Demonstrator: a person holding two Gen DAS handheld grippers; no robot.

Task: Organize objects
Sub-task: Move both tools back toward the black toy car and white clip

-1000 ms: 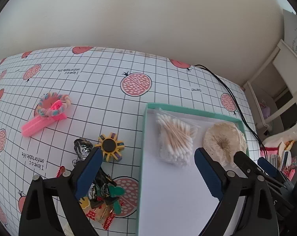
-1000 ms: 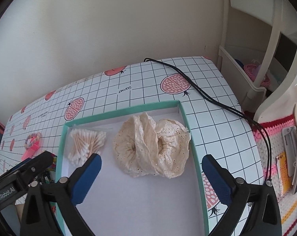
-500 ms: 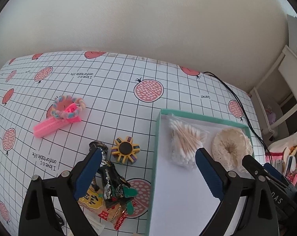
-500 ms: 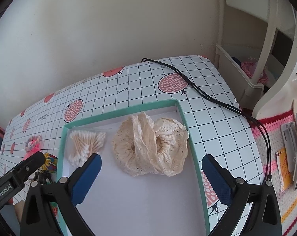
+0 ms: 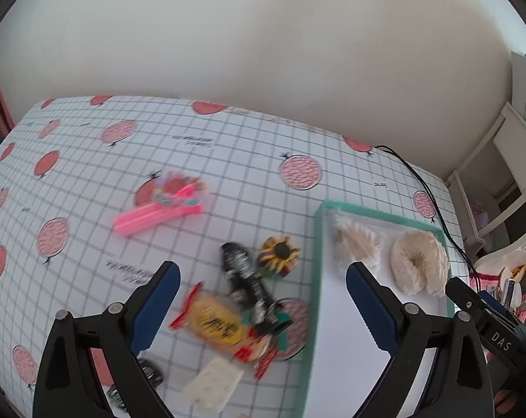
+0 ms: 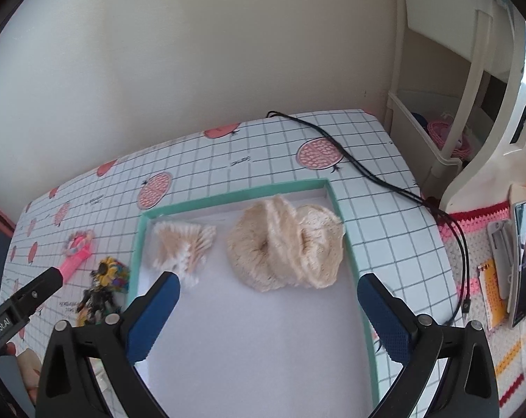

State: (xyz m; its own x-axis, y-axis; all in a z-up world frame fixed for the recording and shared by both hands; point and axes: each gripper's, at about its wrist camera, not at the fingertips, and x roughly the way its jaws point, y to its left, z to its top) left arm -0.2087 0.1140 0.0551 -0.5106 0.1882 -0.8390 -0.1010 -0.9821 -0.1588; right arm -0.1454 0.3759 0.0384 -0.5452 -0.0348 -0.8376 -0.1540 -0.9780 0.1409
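Two ruffled lace scrunchies [image 6: 285, 244], teal-rimmed tray [image 6: 228, 196]

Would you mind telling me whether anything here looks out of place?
Yes: loose items clutter the checked tablecloth outside the teal-rimmed tray, including a pink plastic clip, a yellow sunflower-shaped trinket and a yellow-wrapped candy.

Gridded table [image 5: 249, 160], green tray [image 6: 353, 264], pink clip [image 5: 151, 217]

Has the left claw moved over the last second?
Yes. The left claw has shifted left, off the teal tray and over the loose trinkets.
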